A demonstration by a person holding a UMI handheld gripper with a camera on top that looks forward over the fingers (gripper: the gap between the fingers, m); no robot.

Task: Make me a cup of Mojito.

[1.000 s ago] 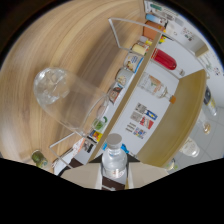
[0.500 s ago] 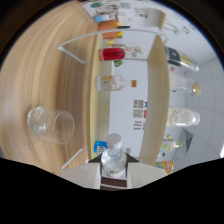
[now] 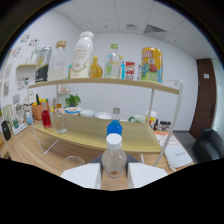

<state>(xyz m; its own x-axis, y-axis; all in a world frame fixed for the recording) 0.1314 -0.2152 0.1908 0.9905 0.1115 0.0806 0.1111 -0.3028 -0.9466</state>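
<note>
My gripper (image 3: 114,176) is shut on a small clear bottle (image 3: 114,161) with a white cap, which stands upright between the two white fingers (image 3: 82,176). An empty clear glass (image 3: 73,162) sits on the wooden table just ahead of the left finger. Beyond the fingers stands a two-level shelf (image 3: 100,81). Its lower board carries a blue-labelled bottle (image 3: 114,127), a small red bottle (image 3: 46,119) and a clear bottle (image 3: 60,120). On the upper board are a tall white bottle (image 3: 82,52), a yellow bottle (image 3: 96,67), a green-capped bottle (image 3: 114,60) and a yellow pack (image 3: 151,64).
A blender jug (image 3: 44,64) stands on the upper board's left end. A potted plant (image 3: 73,101) and bowls sit behind the lower board. The shelf's white wire legs (image 3: 167,135) rise from the table. A dark chair (image 3: 207,145) is off to the right.
The view has swung from a steep sideways tilt over the table to level, now facing the shelf front. The capped bottle has stayed between the fingers throughout.
</note>
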